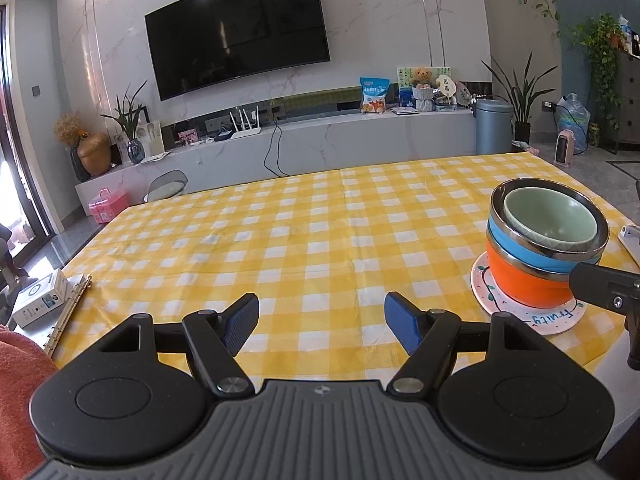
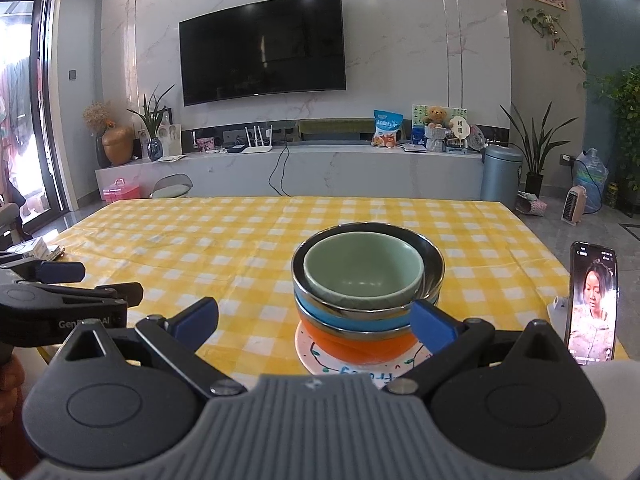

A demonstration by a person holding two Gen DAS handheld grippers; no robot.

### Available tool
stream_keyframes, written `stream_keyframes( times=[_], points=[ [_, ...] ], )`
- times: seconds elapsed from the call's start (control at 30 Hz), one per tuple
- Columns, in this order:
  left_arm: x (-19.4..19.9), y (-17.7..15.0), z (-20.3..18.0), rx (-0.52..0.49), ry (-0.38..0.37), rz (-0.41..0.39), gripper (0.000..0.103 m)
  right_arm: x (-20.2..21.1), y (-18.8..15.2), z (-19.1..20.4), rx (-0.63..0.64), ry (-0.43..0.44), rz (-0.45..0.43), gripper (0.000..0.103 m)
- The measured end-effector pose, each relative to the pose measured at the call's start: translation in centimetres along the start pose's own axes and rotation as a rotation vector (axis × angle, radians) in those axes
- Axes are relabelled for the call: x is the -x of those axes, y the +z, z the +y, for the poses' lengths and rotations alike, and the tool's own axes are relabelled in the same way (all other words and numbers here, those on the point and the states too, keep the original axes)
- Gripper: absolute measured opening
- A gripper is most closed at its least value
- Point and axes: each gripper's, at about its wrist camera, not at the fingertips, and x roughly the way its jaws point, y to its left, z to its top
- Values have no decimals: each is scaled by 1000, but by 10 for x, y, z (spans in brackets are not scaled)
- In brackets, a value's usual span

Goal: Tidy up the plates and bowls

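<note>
A stack stands on the yellow checked tablecloth (image 1: 280, 240): a green bowl (image 1: 554, 216) nested in a blue steel-rimmed bowl (image 1: 520, 240), on an orange bowl (image 1: 524, 280), on a white "Fruity" plate (image 1: 520, 312). In the right wrist view the green bowl (image 2: 362, 270), blue bowl (image 2: 344, 312), orange bowl (image 2: 352, 344) and plate (image 2: 320, 360) sit just ahead. My right gripper (image 2: 316, 320) is open and empty, its right finger (image 2: 434, 328) close in front of the stack. My left gripper (image 1: 322, 320) is open and empty, left of the stack.
A phone (image 2: 592, 304) stands upright on a holder at the table's right. A small box (image 1: 40, 300) and a ring binder (image 1: 68, 312) lie at the left edge. The left gripper's body (image 2: 60, 304) shows at the left of the right wrist view.
</note>
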Motion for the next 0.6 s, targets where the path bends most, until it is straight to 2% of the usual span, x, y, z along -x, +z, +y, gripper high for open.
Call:
stream_keyframes(
  times=[0.6],
  points=[
    [1,0,1,1,0,0,85,-3,-1,0,1,-14,17,100]
  ],
)
